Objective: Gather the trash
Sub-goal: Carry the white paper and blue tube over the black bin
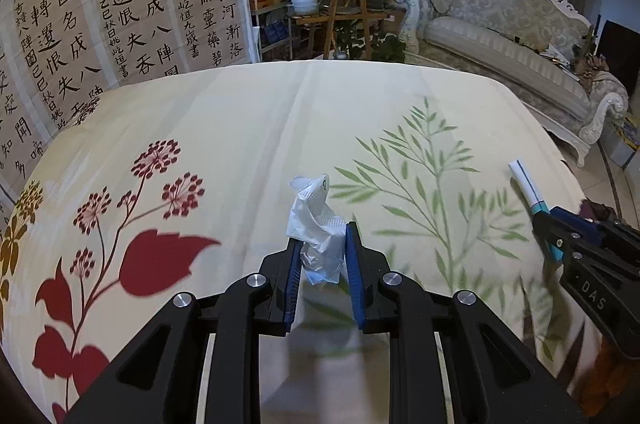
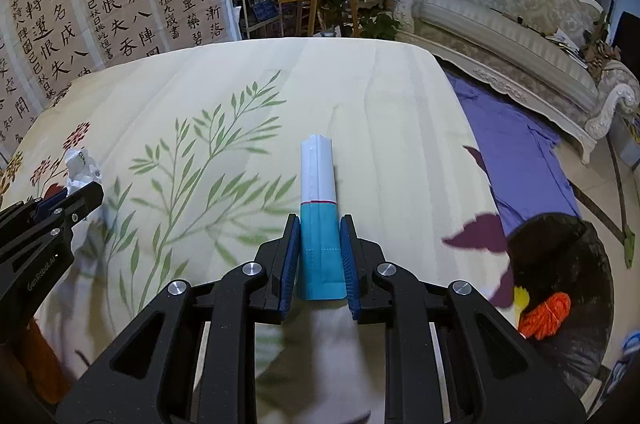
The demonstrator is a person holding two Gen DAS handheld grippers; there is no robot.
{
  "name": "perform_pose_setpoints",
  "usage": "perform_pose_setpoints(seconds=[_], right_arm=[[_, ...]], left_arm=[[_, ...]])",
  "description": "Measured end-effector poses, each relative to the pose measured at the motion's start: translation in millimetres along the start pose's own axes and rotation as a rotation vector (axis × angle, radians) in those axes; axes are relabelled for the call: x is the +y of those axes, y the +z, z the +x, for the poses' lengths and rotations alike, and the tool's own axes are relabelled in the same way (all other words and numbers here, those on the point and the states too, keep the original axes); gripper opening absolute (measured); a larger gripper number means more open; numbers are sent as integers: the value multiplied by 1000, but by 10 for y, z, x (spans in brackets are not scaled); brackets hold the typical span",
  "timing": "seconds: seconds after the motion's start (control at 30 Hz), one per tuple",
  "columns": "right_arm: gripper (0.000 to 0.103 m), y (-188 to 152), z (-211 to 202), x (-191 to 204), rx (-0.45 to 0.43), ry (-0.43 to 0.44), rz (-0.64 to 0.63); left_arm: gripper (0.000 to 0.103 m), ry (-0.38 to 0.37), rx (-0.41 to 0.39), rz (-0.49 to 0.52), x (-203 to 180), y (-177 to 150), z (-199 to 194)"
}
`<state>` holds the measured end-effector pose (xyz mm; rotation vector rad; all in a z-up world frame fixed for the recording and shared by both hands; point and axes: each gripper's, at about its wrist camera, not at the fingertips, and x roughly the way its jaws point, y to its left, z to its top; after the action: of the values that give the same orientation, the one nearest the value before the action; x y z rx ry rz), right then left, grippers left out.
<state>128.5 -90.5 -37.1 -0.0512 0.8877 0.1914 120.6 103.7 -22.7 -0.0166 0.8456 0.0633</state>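
Note:
My left gripper (image 1: 320, 236) is shut on a crumpled white wrapper (image 1: 318, 224) and holds it above the floral tablecloth (image 1: 240, 127). My right gripper (image 2: 320, 224) is shut on a folded white and teal packet (image 2: 320, 216), also held over the cloth. In the left wrist view the right gripper (image 1: 544, 224) shows at the far right with the packet (image 1: 526, 185) sticking up. In the right wrist view the left gripper (image 2: 86, 193) shows at the far left with the wrapper (image 2: 82, 169).
A black trash bag (image 2: 560, 264) with orange string (image 2: 546, 316) in it stands by the table's right edge. A purple cloth (image 2: 516, 151) lies on the floor. An ornate sofa (image 1: 512, 35), a plant stand (image 1: 344, 3) and calligraphy sheets (image 1: 100, 3) lie beyond.

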Motion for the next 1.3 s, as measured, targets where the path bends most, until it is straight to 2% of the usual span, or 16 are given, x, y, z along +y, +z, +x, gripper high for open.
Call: perform_pose_setpoints(seconds=[0.67,1.03,1.3], right_arm=[[20,-598,-664,-252,-54,-12,53],[20,-882,-972,-644,-81,-58,118],[20,-991,-1143,-1044,-106,-132,192]], left_arm=[[22,-77,-44,51,-492,-451,-559],[22,-143,-64,103,-908,-557,-759],[22,-212,-84,167,-1353,-534,-824]])
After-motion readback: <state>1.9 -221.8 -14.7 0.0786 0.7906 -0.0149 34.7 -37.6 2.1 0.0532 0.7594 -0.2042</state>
